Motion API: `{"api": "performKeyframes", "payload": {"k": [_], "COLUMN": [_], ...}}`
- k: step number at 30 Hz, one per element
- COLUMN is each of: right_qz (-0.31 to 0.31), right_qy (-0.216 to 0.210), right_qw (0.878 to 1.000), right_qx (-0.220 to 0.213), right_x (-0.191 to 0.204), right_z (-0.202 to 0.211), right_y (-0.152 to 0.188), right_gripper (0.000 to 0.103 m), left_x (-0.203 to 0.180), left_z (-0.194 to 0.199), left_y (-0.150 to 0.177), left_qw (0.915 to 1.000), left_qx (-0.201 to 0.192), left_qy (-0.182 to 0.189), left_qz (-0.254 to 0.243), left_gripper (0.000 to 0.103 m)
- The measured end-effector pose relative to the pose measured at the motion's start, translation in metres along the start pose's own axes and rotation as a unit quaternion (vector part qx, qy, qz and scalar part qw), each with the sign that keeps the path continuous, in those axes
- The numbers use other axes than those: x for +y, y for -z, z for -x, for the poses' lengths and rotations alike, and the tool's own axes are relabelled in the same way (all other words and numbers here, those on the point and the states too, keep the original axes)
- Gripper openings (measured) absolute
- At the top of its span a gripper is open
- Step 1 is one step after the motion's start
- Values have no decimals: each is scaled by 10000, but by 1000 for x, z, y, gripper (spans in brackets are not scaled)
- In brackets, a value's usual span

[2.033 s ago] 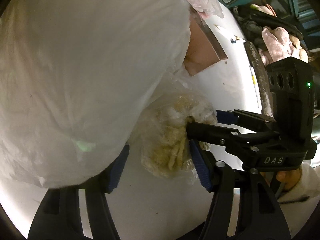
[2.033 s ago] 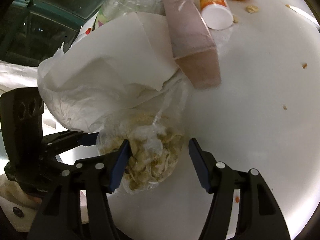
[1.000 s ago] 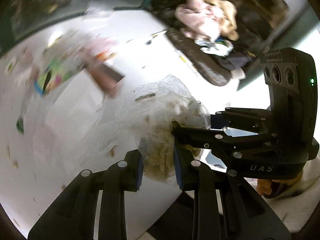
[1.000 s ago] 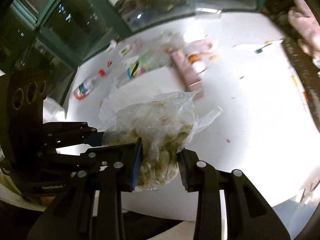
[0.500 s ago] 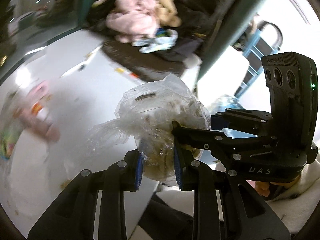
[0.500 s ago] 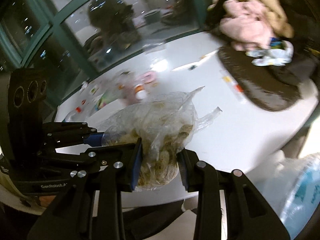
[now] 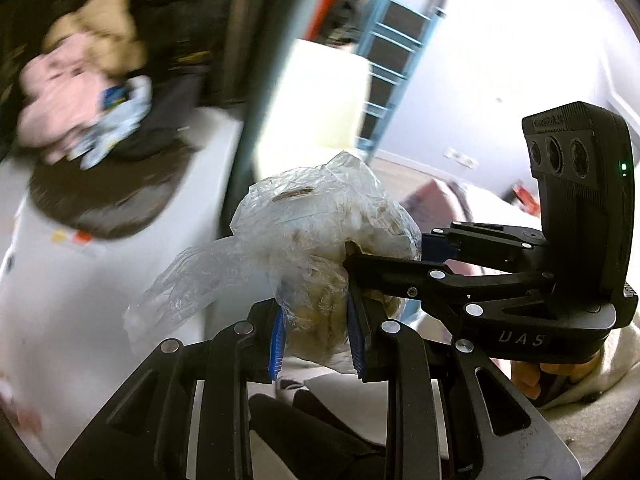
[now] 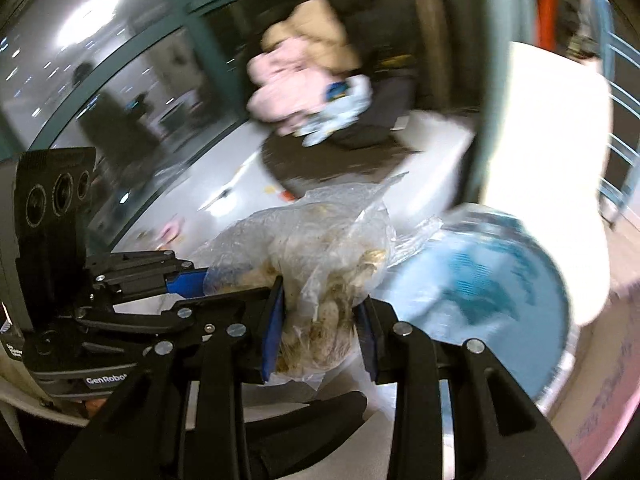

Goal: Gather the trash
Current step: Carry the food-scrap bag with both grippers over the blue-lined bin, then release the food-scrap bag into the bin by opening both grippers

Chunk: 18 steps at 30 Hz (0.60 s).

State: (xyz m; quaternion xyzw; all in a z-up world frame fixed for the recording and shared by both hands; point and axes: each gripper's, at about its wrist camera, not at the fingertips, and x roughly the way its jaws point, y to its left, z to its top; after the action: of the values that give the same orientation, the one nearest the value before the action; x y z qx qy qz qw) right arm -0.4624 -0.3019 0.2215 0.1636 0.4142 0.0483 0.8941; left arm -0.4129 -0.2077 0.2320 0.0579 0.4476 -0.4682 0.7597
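A crumpled clear plastic bag (image 7: 320, 240) holding yellowish scraps hangs in the air, off the white table (image 7: 72, 280). My left gripper (image 7: 316, 324) is shut on its lower part between blue pads. My right gripper (image 7: 404, 264) comes in from the right in the left wrist view and clamps the same bag. In the right wrist view the bag (image 8: 320, 280) sits pinched in my right gripper (image 8: 320, 328), with the left gripper (image 8: 200, 284) reaching in from the left. A bin lined with a blue bag (image 8: 488, 300) stands below and to the right.
A dark tray with pink and tan soft things (image 8: 304, 80) lies at the table's far end. A blue stepladder (image 7: 396, 52) leans by the pale wall behind a white box (image 7: 316, 96). A dark post (image 7: 260, 80) rises beside the table edge. A hand (image 7: 532, 376) holds the right gripper.
Both grippers have swung together with the bag away from the table's middle, past its edge, toward the blue-lined bin. Their grip on the bag is unchanged.
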Motion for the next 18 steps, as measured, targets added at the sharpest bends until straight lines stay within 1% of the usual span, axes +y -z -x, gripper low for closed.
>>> {"api": "performKeyframes", "payload": {"k": [3, 7, 8, 10, 11, 12, 14, 15, 16, 18], "right_qz": [-315, -651, -709, -848, -935, -995, -1072, -1110, -1133, -1175], "right_qy": [262, 540, 583, 676, 744, 818, 934, 1008, 1103, 1208], "right_qw": [9990, 9961, 9955, 9939, 9926, 9915, 9897, 9886, 9873, 9856], "right_qx": [-172, -262, -248, -222, -211, -183, -147, -137, -128, -164], "right_x": [-29, -58, -63, -75, -81, -86, -91, -94, -96, -99], "right_z": [18, 33, 35, 39, 41, 41, 42, 42, 42, 44], "right_y": [6, 15, 16, 20, 22, 23, 25, 26, 27, 29], "right_gripper": [32, 32, 33, 34, 34, 36, 42, 49, 53, 53], "left_x": [-25, -49, -55, -55, -54, -53, -48, -47, -46, -43], "left_z": [-23, -49, -56, -67, -71, -75, -77, -78, -79, -80], "left_y": [-15, -26, -28, -31, -32, -33, -33, -34, -34, -34], "left_qw": [9991, 9965, 9958, 9951, 9951, 9951, 9953, 9956, 9960, 9965], "left_qx": [116, 307, 399, 541, 599, 666, 690, 685, 685, 677], "left_qy": [273, 489, 512, 573, 565, 560, 606, 587, 531, 446], "left_qz": [-305, -607, -647, -601, -552, -474, -320, -265, -240, -184], "left_gripper": [23, 23, 25, 31, 42, 56, 62, 63, 63, 64]}}
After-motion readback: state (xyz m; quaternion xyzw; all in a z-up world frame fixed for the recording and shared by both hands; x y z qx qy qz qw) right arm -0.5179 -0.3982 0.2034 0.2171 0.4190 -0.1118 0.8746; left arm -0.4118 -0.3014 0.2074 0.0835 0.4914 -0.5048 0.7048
